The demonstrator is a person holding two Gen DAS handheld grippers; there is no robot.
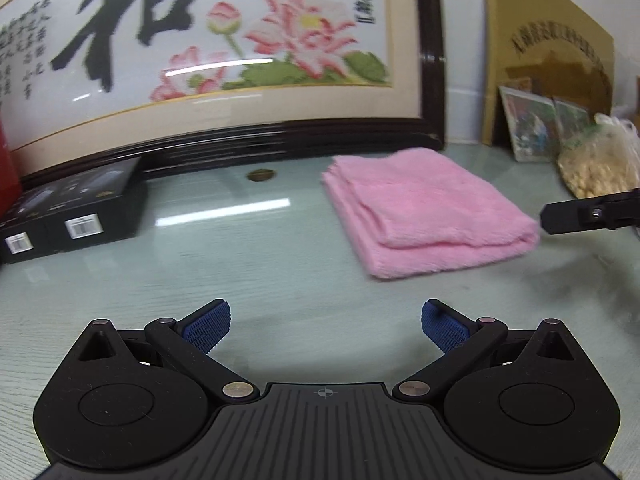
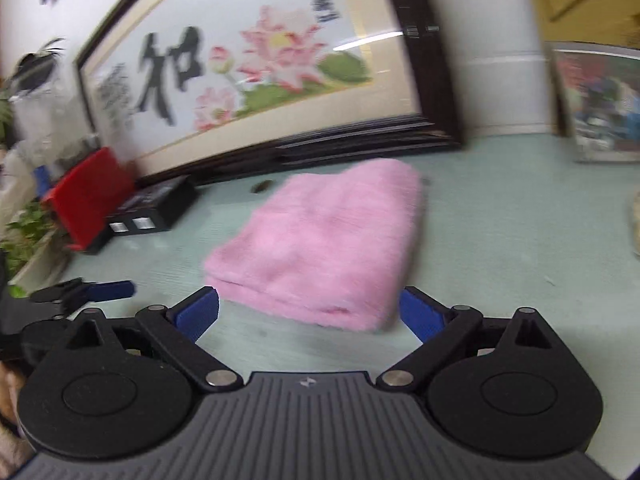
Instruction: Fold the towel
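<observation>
Both sets of blue-padded fingers spread wide, holding nothing: right gripper [image 2: 308, 312] nearer, its fingertips just short of the folded pink fleece towel [image 2: 324, 244]; left gripper [image 1: 325, 326] well back. Towel lies flat on the pale green tabletop [image 1: 240, 264], long axis running away toward the framed lotus embroidery [image 1: 224, 40].

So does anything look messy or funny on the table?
Not really. The pink towel lies folded in layers on the table, though its edges do not line up neatly at the near side. Both sets of jaws are open and hold nothing. A small dark thing lies by the picture frame; I cannot tell what.
</observation>
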